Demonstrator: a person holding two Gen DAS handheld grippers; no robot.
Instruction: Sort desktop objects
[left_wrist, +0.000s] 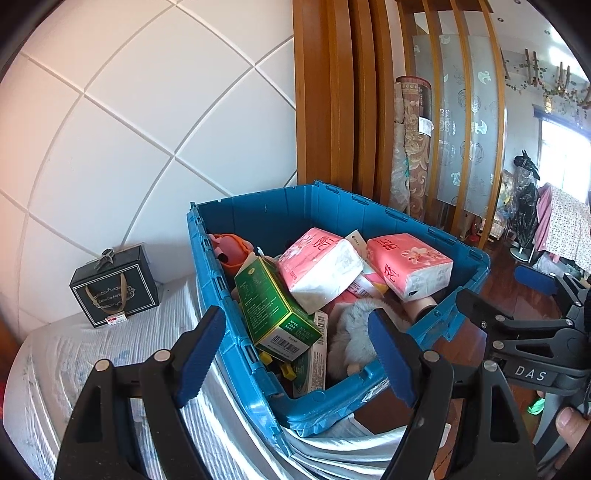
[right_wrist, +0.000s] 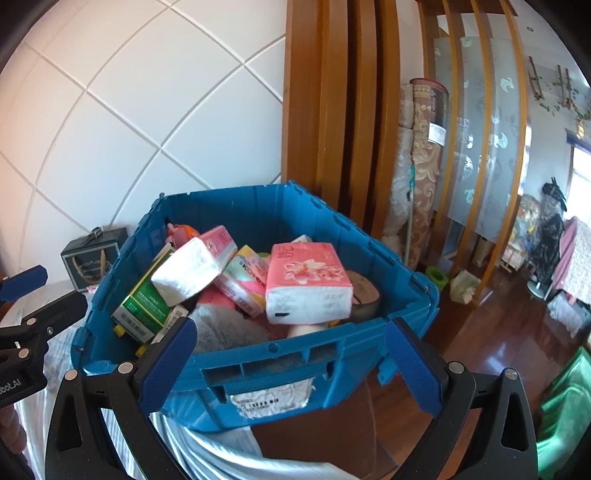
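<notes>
My sorting target is the blue crate (left_wrist: 369, 391), heaped with pink tissue packs (right_wrist: 308, 286), a green carton (left_wrist: 275, 310) and a grey plush (left_wrist: 351, 332), sitting at the corner of the cloth-covered table (left_wrist: 92, 354) with one end hanging past the edge over the floor. Both my left gripper (left_wrist: 295, 358) and right gripper (right_wrist: 291, 362) hang in front of it spread wide and empty, so a careless nudge against the near wall could, I think, tip the crate or spill the loosely stacked packs. Whatever lies beneath the top layer is buried, and I cannot tell how much of the crate's base is actually supported.
</notes>
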